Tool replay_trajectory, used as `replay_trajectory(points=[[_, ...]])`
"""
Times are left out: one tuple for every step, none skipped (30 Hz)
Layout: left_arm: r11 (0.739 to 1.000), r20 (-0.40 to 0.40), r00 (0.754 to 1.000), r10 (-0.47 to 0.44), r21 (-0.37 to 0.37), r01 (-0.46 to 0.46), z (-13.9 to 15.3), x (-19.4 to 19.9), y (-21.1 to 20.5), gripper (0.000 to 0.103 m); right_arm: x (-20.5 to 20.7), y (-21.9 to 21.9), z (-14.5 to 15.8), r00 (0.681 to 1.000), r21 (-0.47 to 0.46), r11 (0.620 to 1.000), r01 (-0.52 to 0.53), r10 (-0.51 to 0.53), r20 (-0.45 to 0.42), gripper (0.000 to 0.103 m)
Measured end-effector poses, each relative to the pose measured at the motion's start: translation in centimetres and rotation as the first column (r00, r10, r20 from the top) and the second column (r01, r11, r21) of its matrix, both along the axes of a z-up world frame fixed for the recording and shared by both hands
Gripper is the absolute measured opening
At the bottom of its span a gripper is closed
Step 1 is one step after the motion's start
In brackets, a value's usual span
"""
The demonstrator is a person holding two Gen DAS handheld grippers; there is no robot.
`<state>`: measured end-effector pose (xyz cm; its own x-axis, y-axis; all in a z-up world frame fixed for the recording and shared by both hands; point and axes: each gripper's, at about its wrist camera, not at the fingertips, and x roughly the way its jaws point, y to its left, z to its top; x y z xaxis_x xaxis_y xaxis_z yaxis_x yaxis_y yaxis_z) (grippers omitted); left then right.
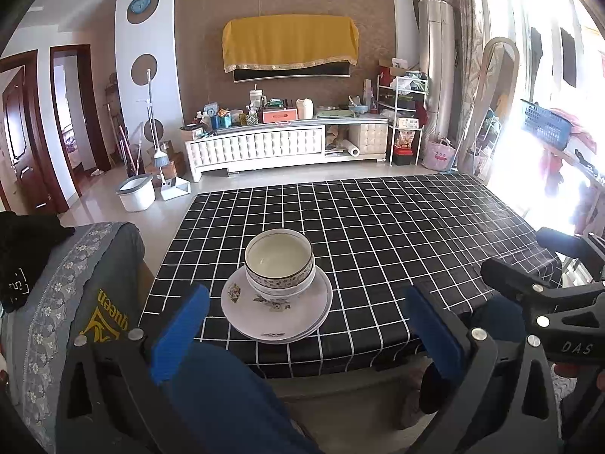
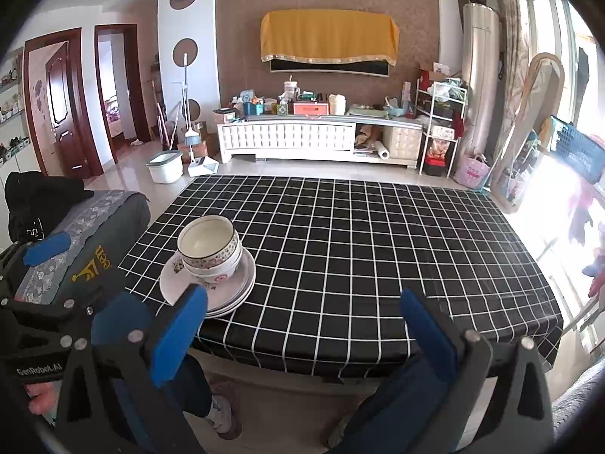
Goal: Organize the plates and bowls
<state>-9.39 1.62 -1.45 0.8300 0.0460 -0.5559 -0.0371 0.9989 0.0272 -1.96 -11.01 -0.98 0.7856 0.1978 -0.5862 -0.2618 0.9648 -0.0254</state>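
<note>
Stacked white floral bowls point(image 1: 279, 265) sit nested on a stack of white floral plates point(image 1: 276, 312) near the front left of the black checked table point(image 1: 397, 234). My left gripper point(image 1: 306, 325) is open and empty, held back over the table's front edge, with the stack between and beyond its blue pads. The right gripper's black body point(image 1: 548, 291) shows at the right. In the right wrist view the bowls point(image 2: 210, 247) and plates point(image 2: 208, 283) lie left of my open, empty right gripper point(image 2: 302, 325). The left gripper's pad point(image 2: 47, 247) shows at far left.
A grey chair back with a patterned cover point(image 1: 87, 295) stands at the table's left. Beyond the table are a white bucket point(image 1: 136, 192), a mop, a white TV cabinet point(image 1: 287, 143) with clutter, a shelf rack and a mirror at the right by the bright window.
</note>
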Motion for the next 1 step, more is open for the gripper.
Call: replay_trajectory(points=[[1.000,0.000,1.000,0.001,0.002,-0.001,-0.04,0.02,-0.02,0.103,0.01,0.03,-0.03,1.000,-0.001,1.000,-0.001,0.001,-0.002,0.103]])
